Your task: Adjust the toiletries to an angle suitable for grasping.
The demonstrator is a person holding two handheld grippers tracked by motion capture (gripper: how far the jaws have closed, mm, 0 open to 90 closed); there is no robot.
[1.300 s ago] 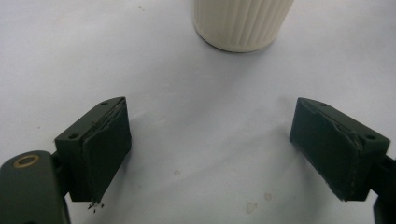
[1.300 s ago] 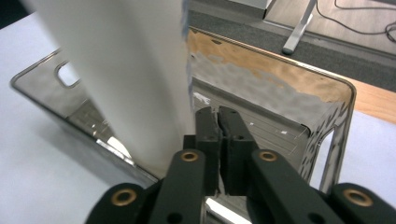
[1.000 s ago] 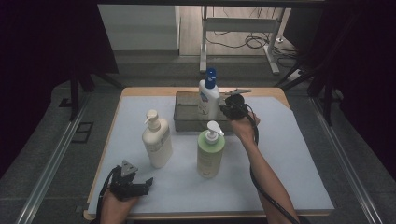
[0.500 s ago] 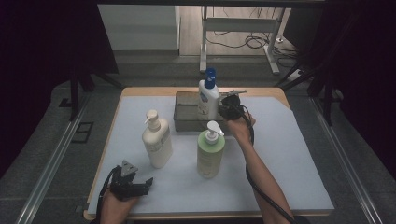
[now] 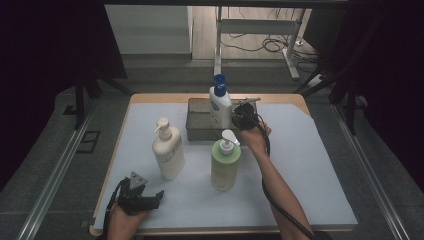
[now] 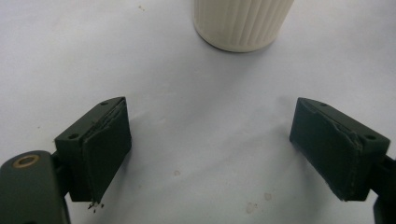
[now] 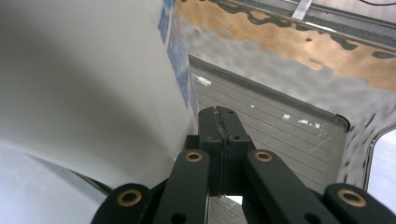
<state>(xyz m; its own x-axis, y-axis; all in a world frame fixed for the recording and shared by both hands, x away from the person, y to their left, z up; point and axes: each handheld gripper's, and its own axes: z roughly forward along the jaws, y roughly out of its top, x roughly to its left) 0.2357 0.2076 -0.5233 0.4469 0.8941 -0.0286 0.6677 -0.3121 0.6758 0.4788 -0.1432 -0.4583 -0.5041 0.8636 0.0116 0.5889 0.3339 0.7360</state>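
Standing in the tray (image 5: 197, 131) at the table's far edge, the blue-capped bottle (image 5: 220, 106) looks rigid, smooth, likely slick and top-heavy; best taken around its flat body. Right gripper (image 5: 239, 116) sits pinched shut beside it, holding nothing. Left gripper (image 6: 210, 154) rests gaping wide near the cream bottle (image 5: 168, 151).
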